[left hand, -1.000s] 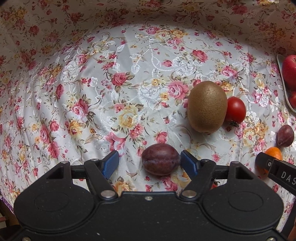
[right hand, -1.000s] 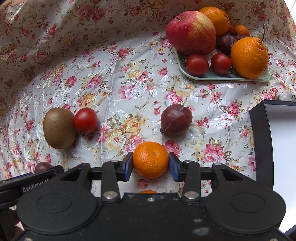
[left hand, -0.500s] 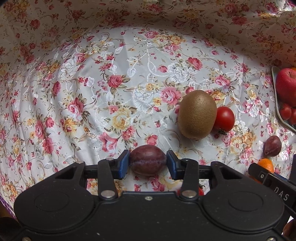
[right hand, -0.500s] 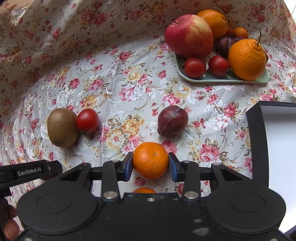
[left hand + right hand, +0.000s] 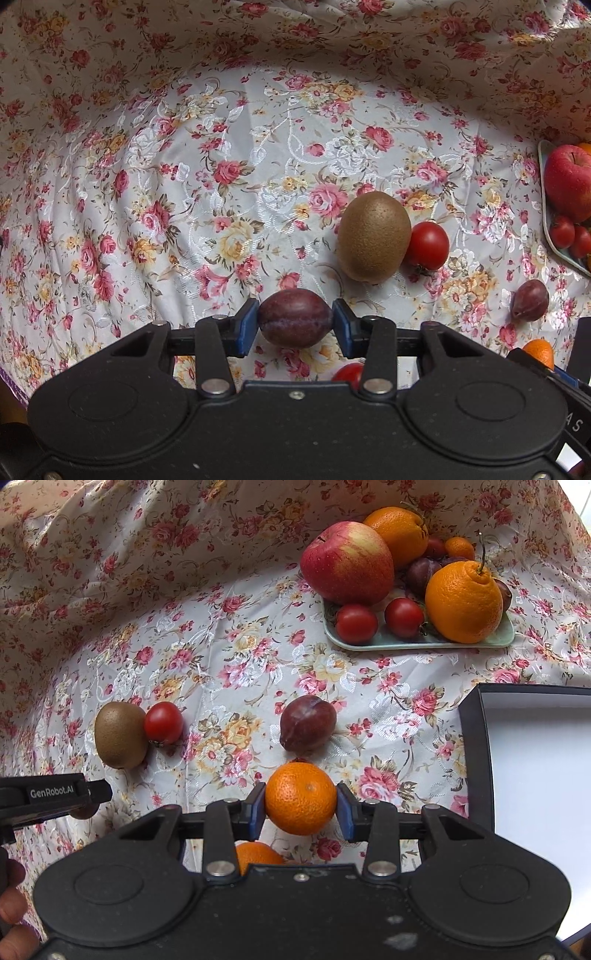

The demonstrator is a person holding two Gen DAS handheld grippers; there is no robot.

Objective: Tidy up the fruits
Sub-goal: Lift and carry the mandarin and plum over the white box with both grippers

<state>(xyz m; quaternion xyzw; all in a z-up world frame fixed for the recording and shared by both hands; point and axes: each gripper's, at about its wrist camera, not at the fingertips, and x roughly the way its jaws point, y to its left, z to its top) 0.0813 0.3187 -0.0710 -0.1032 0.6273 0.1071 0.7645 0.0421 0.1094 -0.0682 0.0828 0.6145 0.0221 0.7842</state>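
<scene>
Now the left gripper (image 5: pixel 295 325) holds a dark plum (image 5: pixel 294 323) between its blue pads, which press on both ends of the fruit; the jaws have just been closing on it. Beyond the plum, on the flowered tablecloth (image 5: pixel 184 184), lie a kiwi (image 5: pixel 373 236) and a cherry tomato (image 5: pixel 428 245), touching each other. The right gripper (image 5: pixel 301 803) is also closed, on a mandarin (image 5: pixel 301 797), with a pad on each side, and its jaws have just been closing too. Just behind the mandarin a second plum (image 5: pixel 307 723) lies on the cloth. Far behind stands a green tray (image 5: pixel 406 642) with an apple (image 5: pixel 346 563), oranges and tomatoes. At the right is a dark box (image 5: pixel 476 753) with a white inside.
</scene>
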